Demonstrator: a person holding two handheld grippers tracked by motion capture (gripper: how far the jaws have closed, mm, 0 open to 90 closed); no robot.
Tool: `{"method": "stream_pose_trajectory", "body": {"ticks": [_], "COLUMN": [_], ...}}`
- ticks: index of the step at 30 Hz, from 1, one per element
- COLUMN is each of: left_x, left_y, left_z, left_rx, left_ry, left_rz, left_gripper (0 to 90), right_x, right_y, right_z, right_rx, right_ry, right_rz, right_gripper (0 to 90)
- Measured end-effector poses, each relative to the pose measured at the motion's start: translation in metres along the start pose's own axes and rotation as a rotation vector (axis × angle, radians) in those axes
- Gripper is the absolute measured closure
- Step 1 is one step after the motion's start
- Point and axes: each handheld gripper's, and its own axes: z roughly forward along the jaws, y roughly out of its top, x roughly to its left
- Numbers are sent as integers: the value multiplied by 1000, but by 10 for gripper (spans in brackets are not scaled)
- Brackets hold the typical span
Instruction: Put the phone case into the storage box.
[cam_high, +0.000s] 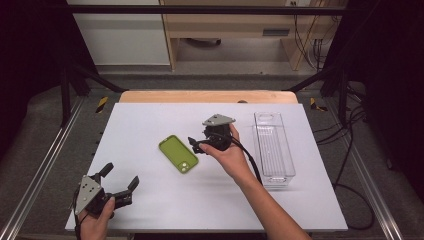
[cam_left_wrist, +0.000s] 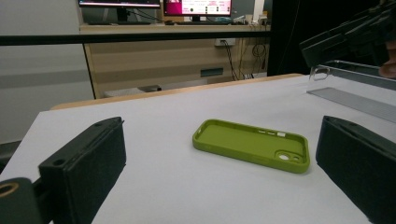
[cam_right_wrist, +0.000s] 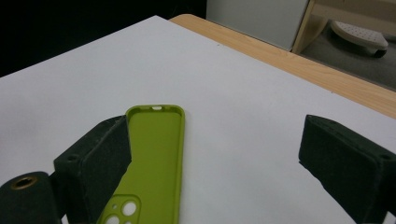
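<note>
We read this as the very start of picking up the green phone case (cam_high: 178, 154), which lies flat and open side up at the middle of the high view on the white worktop (cam_high: 150, 200). Our right gripper (cam_high: 196, 144) sits just right of the case there, jaws spread; in the right gripper view the case (cam_right_wrist: 154, 163) runs past the left jaw rather than between the two, untouched. Nothing is gripped or lifted yet. Our left gripper (cam_high: 119, 176) waits at the lower left, jaws spread and empty. The clear plastic bin (cam_high: 272, 145) at right stands empty, perhaps the destination.
</note>
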Motion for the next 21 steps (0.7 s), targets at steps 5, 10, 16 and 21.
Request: {"method": "stream_pose_trajectory", "body": {"ticks": [5, 10, 16, 21], "left_x": [1, -2, -3, -2], "left_y": [1, 2, 2, 2], "left_z": [0, 0, 1, 0], "left_rx": [0, -3, -1, -3], "left_ry": [-2, -10, -17, -15], "left_rz": [2, 14, 16, 17], "left_gripper": [13, 13, 14, 14], "right_x": [3, 8, 15, 20], "right_y": [-2, -5, -9, -13], "right_z": [15, 25, 36, 40], "right_rx": [40, 95, 170, 200], "right_ry": [5, 12, 18, 41], "right_rz": [-5, -28, -60, -82], "right_gripper": [153, 246, 523, 705]}}
